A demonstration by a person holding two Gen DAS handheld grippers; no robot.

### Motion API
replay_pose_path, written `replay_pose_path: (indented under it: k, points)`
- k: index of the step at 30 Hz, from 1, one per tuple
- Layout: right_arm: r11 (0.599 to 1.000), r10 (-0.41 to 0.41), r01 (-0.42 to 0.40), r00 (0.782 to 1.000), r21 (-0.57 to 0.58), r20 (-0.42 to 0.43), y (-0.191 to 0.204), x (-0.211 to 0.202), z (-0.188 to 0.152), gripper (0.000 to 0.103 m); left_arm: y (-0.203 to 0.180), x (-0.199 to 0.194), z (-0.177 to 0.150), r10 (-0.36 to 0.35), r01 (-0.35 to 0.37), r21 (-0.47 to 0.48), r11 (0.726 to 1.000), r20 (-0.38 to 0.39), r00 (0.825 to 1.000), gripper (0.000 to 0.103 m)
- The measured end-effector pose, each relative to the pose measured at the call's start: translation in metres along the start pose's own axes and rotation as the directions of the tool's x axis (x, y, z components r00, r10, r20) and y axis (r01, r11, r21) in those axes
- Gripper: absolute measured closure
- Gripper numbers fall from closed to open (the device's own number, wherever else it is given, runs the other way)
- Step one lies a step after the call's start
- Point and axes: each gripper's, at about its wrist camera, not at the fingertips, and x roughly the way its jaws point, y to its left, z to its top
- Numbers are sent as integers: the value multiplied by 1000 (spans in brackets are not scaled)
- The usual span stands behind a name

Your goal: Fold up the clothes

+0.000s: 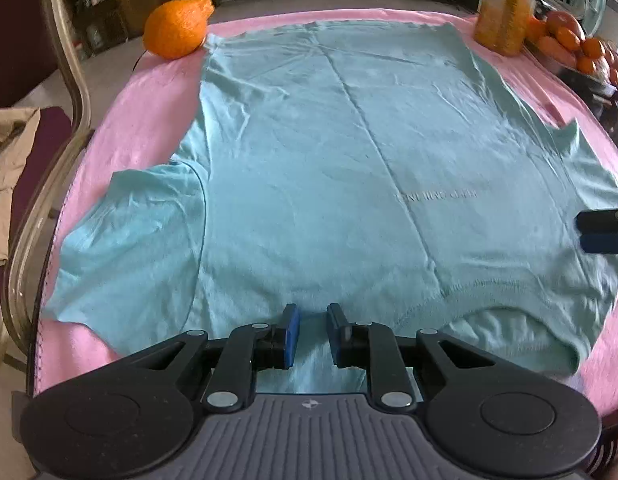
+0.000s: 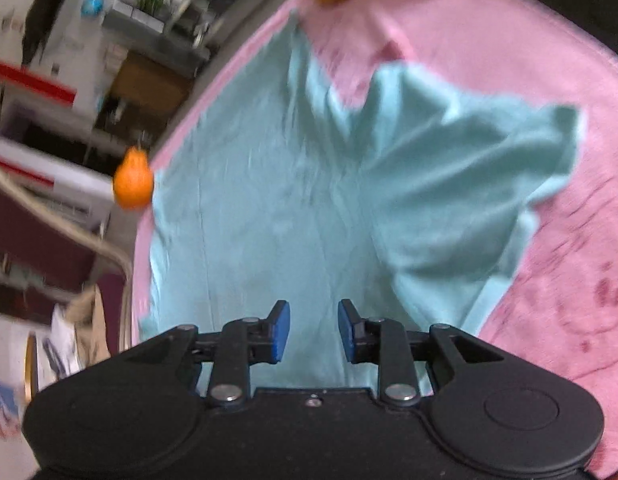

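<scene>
t-shirt (image 1: 309,152) flat | pink cloth (image 1: 149,120) margins bare | orange (image 1: 177,26) at far-left corner

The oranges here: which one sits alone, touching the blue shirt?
The knobby-topped orange at the shirt's far left corner; the others are piled off to the far right, away from the shirt.

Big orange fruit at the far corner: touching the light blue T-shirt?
Touching. The left wrist view shows the orange fruit overlapping the light blue T-shirt at its far corner, no pink cloth visible between them.
</scene>
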Motion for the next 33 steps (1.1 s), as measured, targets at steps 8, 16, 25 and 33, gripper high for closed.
replay_pose_path:
  k: [8,16,25,33]
  points:
    - [987,-101,86,989,-134,-109,2,-9,-34,88,3,-22,-34,-4,5,51,999,-16,1000,84]
    - [984,-103,91,992,-151,-72,-3,-35,-54,77,1,-42,-40,3,-5,46,999,53,999,84]
    - [1000,4,-7,987,19,161,-20,-80,-26,71,-20,-55,4,-47,44,37,998,95,994,83]
    - [994,-38,2,947,113,320,-24,-129,22,64,-45,-66,43,-108,101,53,994,153,982,75]
